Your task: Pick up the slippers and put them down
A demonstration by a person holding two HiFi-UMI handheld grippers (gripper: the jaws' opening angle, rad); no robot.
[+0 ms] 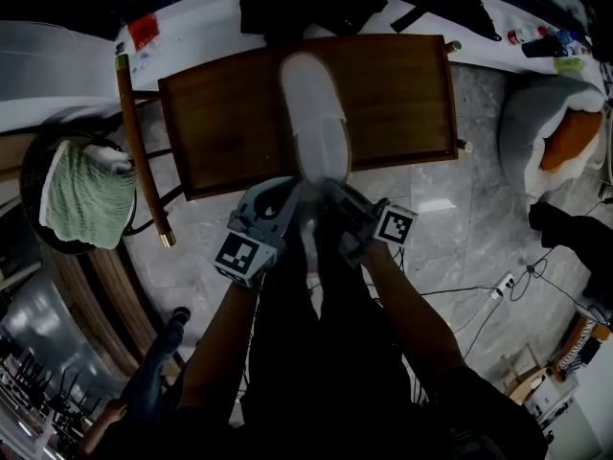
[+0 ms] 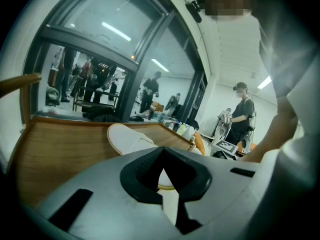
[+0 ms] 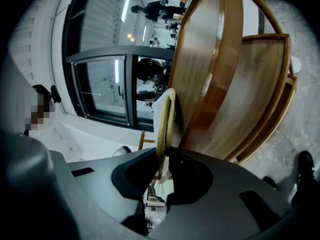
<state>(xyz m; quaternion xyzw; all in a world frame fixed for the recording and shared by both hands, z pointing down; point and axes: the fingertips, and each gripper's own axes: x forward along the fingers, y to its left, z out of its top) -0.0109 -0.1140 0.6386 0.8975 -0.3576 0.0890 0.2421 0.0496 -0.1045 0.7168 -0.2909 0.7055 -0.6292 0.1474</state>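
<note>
A white slipper lies lengthways on the wooden chair seat, its heel over the front edge towards me. Both grippers meet at that heel. My right gripper is rolled on its side. In the right gripper view its pads are shut on the yellow-rimmed sole edge of the slipper. My left gripper sits at the heel's left side. In the left gripper view its tips meet, and the slipper shows past them on the seat. Whether they pinch the heel is hidden.
A round basket with a green cloth stands left of the chair. A white and orange cushion lies at the right. Cables and a power strip run over the marble floor. People stand in the room beyond.
</note>
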